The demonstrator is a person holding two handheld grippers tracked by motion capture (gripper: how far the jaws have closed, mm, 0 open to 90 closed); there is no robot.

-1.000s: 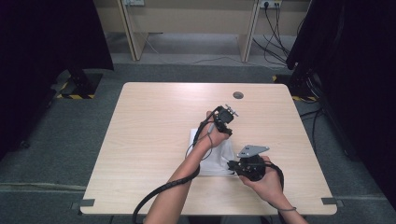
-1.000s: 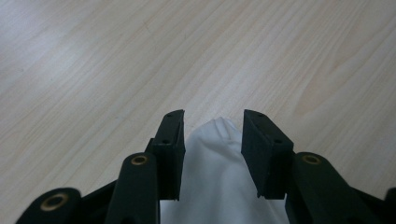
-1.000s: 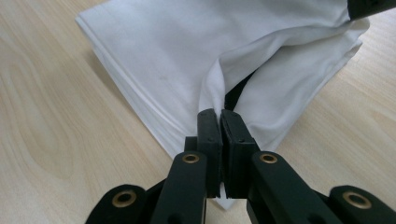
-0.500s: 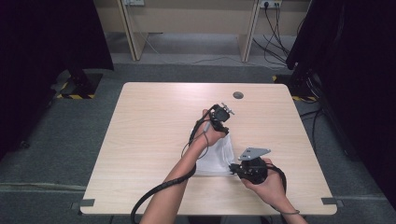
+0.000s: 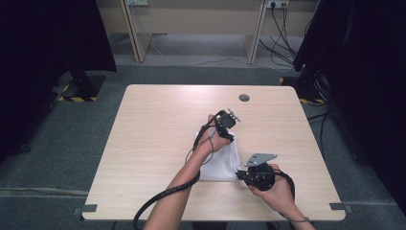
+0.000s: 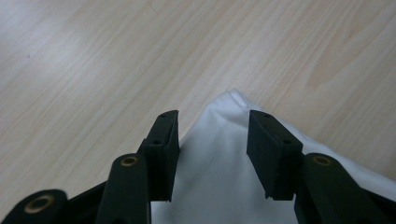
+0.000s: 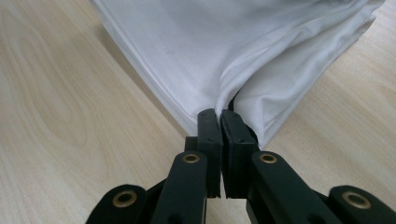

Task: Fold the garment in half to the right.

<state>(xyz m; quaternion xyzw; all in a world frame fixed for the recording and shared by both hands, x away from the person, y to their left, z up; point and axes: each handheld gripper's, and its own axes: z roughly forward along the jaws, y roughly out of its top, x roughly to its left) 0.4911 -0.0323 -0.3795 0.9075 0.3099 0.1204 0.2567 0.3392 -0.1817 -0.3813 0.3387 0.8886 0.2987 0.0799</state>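
A white cloth (image 5: 219, 164) lies folded on the wooden table (image 5: 158, 124), right of centre near the front. My left gripper (image 5: 228, 136) is over the cloth's far end. In the left gripper view its jaws (image 6: 214, 116) stand apart and have just been opening. A corner of the cloth (image 6: 219, 177) lies between them, untouched by the pads. My right gripper (image 5: 241, 174) reaches the cloth's near right edge from the right. In the right gripper view it (image 7: 220, 112) is shut on a bunched fold of the cloth (image 7: 224, 42).
A small round cable port (image 5: 244, 97) sits in the tabletop near the far edge. Bare wood spreads to the left of the cloth. Black cables trail from both grippers toward the front edge. Dark screens and desk legs stand beyond the table.
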